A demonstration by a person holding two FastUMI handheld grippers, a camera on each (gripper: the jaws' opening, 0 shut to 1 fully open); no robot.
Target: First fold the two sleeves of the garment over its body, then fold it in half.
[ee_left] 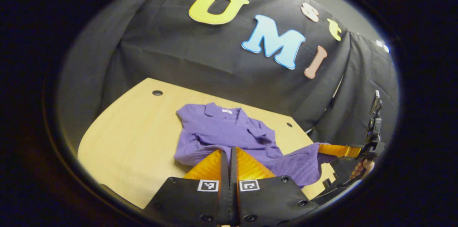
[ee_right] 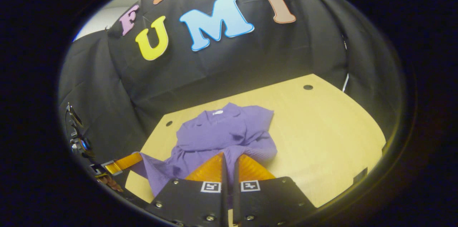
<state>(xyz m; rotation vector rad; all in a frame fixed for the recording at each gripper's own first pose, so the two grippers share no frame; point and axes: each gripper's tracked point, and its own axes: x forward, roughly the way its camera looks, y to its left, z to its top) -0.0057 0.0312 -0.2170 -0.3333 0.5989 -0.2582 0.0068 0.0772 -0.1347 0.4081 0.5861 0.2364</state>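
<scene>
Purple garment on wooden table

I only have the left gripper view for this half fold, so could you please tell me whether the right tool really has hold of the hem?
Observer: Yes. The right gripper view shows the right tool shut, with the hem of the purple garment pinched at its fingertips.
Operator: Thank you. How does my left tool look from there?
Observer: The left tool grips the hem's other corner, and the fabric is stretched toward it.
Operator: And what is holding it?
Observer: A hand wraps its handle, near the edge of the table.
</scene>
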